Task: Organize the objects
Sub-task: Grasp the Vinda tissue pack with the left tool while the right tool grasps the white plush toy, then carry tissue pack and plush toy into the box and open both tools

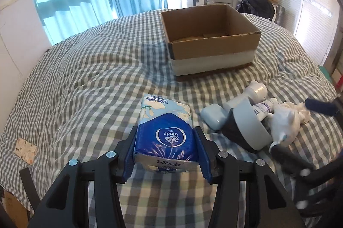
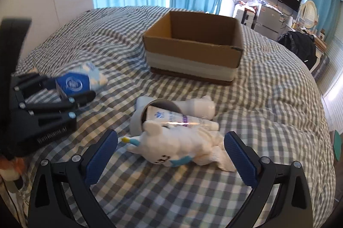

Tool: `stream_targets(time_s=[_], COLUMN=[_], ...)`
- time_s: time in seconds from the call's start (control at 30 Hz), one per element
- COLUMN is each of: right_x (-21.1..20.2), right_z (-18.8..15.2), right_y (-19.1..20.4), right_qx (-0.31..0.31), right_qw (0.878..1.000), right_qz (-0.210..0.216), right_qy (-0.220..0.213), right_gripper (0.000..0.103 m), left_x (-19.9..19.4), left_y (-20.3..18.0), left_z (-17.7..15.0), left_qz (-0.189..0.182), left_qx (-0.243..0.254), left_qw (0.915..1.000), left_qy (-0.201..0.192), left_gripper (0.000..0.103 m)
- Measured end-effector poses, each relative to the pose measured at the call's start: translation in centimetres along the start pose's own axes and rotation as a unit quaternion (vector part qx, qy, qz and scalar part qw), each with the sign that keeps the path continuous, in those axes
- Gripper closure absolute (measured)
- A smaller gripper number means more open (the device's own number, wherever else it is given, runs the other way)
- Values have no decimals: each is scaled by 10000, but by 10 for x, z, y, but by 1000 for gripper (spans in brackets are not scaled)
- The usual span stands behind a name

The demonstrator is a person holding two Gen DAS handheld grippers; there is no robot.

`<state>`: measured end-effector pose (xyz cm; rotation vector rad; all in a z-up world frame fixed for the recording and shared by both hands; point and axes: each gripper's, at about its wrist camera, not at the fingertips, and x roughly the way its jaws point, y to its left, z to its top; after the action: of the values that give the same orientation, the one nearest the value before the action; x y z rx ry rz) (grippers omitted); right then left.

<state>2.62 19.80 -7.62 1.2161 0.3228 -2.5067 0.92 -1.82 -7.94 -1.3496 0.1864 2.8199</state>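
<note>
My left gripper [image 1: 165, 142] is shut on a blue Vinda tissue pack [image 1: 165, 131], held at its near end over the checked bed; the pack also shows in the right wrist view [image 2: 75, 82]. An open, empty cardboard box [image 1: 210, 39] sits farther back on the bed [image 2: 193, 50]. My right gripper [image 2: 171, 148] is open, its pads on either side of a white plush toy [image 2: 178, 146] without touching it. Behind the toy lie a grey cup [image 2: 150, 114] on its side, a white tube [image 2: 186, 118] and a white bottle [image 2: 197, 107].
A pale blue case [image 1: 214, 116] lies beside the cup [image 1: 246, 125]. A small patterned card [image 1: 25, 151] lies at the bed's left edge. Blue curtains, a fridge, a monitor and a black bag stand beyond the bed [image 1: 96, 69].
</note>
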Motion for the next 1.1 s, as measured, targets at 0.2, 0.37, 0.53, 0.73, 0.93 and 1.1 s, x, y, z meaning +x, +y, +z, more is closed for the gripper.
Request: stream_targets(time_s=[0.2,0.37,0.53,0.73,0.93,1.1], right_x=[26,23,3,-29,-65,-83], right_z=[-5,-5,-3,2,22,66], right_y=[6,-2,-7,-9,-13,-24], right_qx=[-68,70,128,131,13,-138], right_qw=[9990,9996,9998,9992,9961,9923], right_qz=[-282,-180,-124,-161,-159,-75], right_qy=[341,195,-45,-352,-864,-1231], right_gripper=[15,20,20,20,20,20], left_x=[8,9,-5,-26,-43,-49], left_y=[1,-3,-5,-12,-11,-7], left_z=[-7,-7,-3,7,39,92], left_qz=[-141,-220,-380,-503,-723,-614], left_qx=[-19,-37,-95,-108,-141,-44], left_qw=[9998,9996,9992,9986,9965,9955], left_qy=[118,157,69,-138,-387,-718], left_gripper=[53,53,53,53,53,53])
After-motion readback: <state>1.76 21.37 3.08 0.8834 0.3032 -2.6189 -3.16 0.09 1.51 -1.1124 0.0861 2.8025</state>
